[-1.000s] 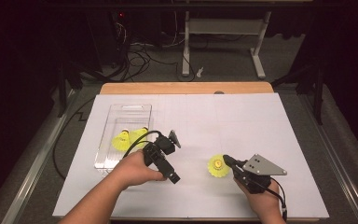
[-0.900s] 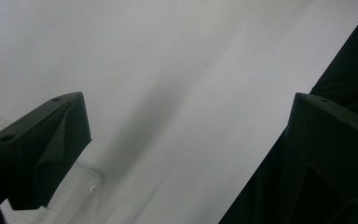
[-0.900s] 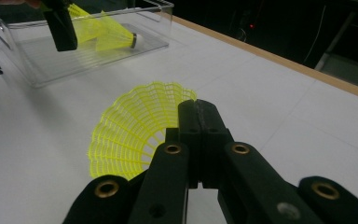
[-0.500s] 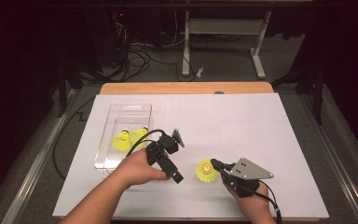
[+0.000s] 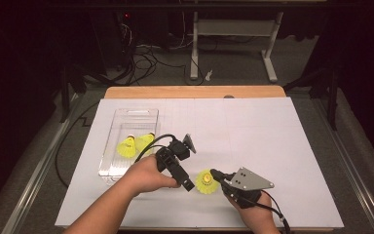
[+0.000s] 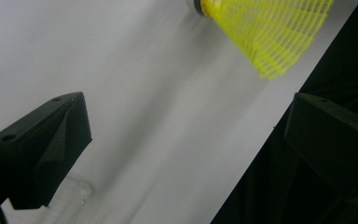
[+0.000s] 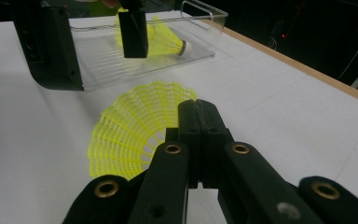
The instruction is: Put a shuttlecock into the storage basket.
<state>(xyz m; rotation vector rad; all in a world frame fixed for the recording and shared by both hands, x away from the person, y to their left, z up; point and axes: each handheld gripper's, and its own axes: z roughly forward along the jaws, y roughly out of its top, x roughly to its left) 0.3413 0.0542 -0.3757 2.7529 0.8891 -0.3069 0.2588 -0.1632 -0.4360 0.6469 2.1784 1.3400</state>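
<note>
A: Starting at the left of the desk [image 5: 272, 146], what's there?

B: A clear plastic tray [image 5: 126, 117] lies on the white sheet, with two yellow shuttlecocks [image 5: 135, 144] inside it, side by side near its middle.

A: And just right of the tray?

B: The left gripper [image 5: 189, 184], held in the person's left hand [image 5: 143, 175]. It reaches toward the near right, its tip close beside the third shuttlecock. In the left gripper view its jaws stand well apart with nothing between them; the white sheet shows through the gap.

A: Where is that third shuttlecock?

B: The loose shuttlecock [image 5: 205, 181] sits between the two grippers, near the front edge of the desk, well apart from the tray. In the left gripper view its yellow mesh skirt sits ahead of the open jaws, not inside them.

A: And the right side?

B: The right gripper [image 5: 219, 176], grey plate on top, comes in from the near right. In the right gripper view its jaws are pressed together, clamped on the rim of the loose shuttlecock's skirt, which fans out to their left.
</note>
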